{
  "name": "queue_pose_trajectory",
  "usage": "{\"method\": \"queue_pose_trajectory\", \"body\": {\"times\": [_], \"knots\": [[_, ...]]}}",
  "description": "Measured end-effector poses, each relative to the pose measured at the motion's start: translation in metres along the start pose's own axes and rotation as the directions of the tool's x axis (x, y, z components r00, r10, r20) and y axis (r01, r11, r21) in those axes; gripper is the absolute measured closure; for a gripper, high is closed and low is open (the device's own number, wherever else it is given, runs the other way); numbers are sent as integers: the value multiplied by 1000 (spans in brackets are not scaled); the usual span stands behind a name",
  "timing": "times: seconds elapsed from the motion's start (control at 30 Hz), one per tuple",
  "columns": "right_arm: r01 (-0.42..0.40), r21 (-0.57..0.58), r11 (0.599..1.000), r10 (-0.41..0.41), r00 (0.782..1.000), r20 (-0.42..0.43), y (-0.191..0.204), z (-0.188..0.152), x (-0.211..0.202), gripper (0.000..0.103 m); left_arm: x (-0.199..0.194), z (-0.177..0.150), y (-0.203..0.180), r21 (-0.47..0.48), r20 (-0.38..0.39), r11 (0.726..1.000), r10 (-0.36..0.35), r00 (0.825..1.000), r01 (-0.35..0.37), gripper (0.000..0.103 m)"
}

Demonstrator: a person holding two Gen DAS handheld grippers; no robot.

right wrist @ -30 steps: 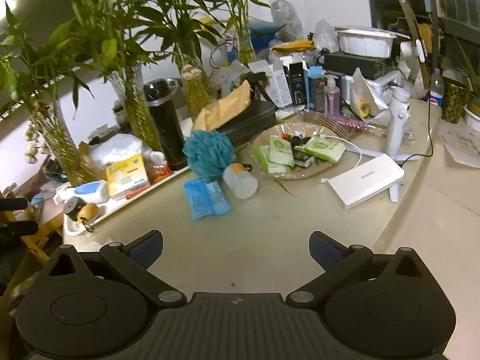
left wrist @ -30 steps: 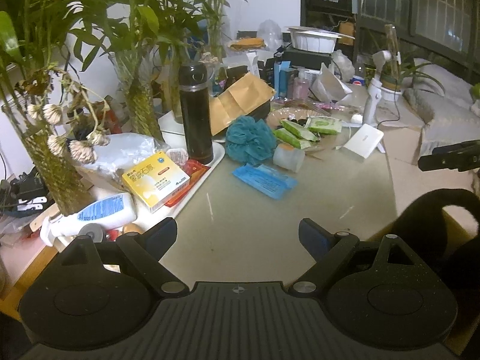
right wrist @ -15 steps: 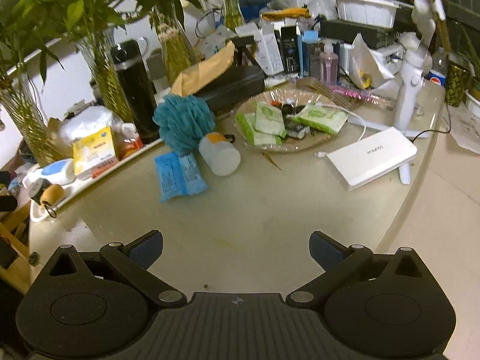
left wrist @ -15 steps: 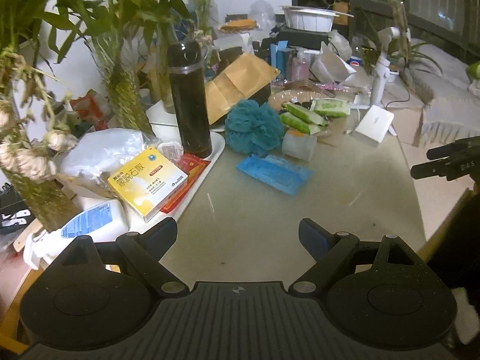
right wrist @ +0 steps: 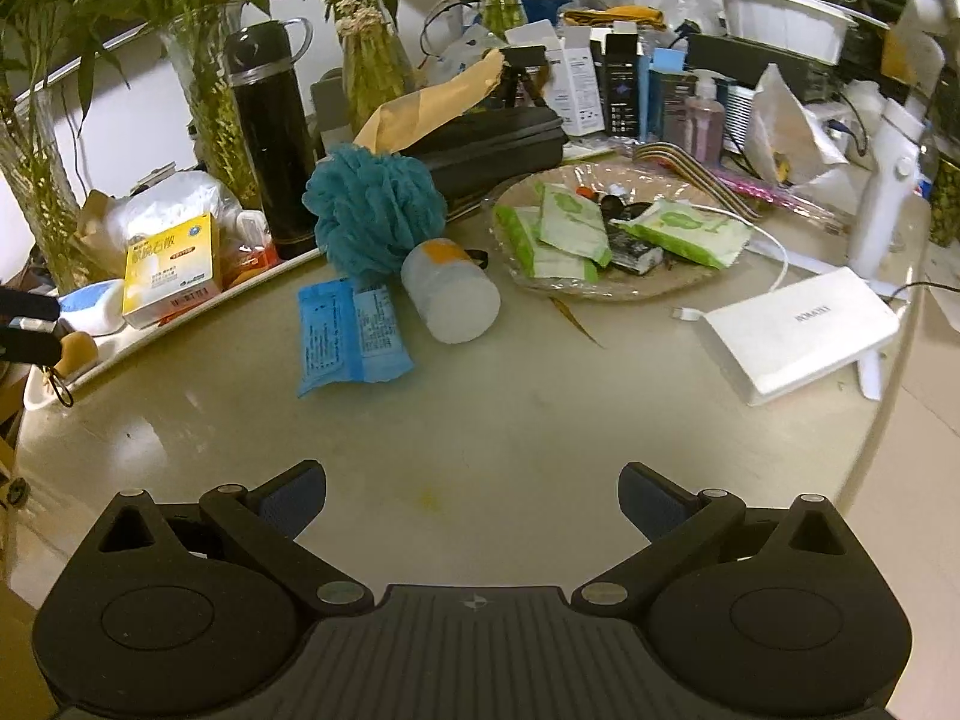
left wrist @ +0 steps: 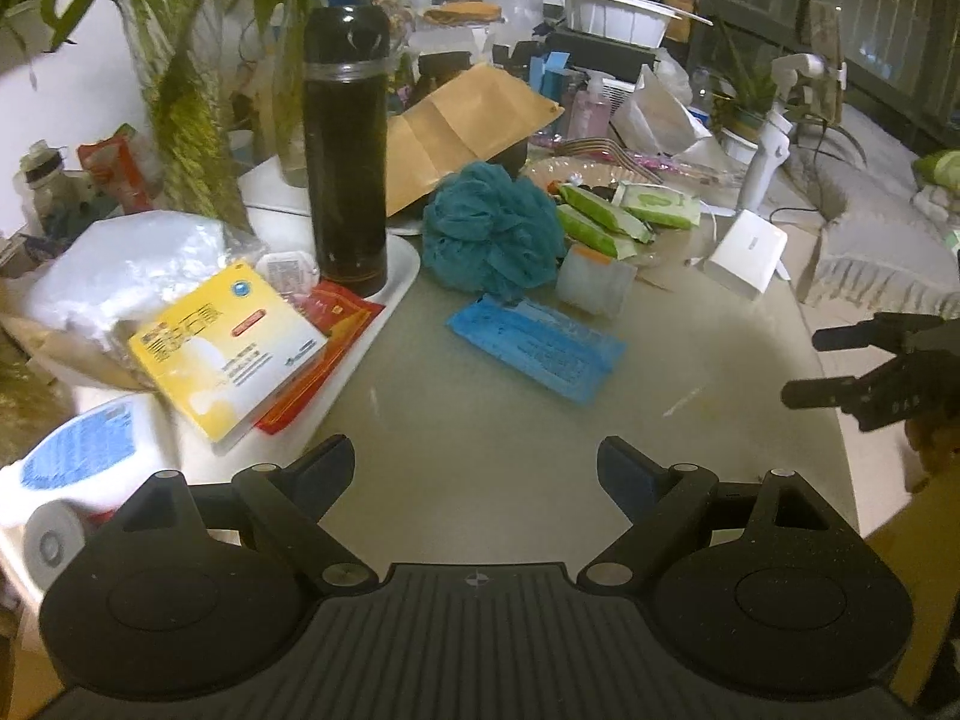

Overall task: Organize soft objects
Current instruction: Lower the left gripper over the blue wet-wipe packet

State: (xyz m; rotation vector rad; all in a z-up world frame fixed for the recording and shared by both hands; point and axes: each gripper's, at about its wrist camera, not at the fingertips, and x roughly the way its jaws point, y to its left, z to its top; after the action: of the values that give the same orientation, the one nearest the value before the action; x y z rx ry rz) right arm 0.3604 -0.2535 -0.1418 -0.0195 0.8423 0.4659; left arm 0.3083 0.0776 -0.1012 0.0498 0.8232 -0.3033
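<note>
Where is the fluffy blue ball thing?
In the right wrist view the teal bath pouf sits left of centre on the table, right of the black flask, behind the blue packet and the white bottle.

**My two grippers, up close**

I see my left gripper and right gripper built alike: matte black, speckled housings with two round domed covers, a ribbed centre plate bearing a small crosshair mark, silver pivot screws on angled linkage arms, and dark blue pads lining each finger.
</note>
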Motion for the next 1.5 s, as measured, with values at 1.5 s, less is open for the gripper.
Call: {"method": "queue_pose_trajectory", "body": {"times": [1.5], "knots": [[-6,-40,999,7,999,40,-6,9,29,0,138,14,-21,270,-65,952,169,983,-146,13]]}}
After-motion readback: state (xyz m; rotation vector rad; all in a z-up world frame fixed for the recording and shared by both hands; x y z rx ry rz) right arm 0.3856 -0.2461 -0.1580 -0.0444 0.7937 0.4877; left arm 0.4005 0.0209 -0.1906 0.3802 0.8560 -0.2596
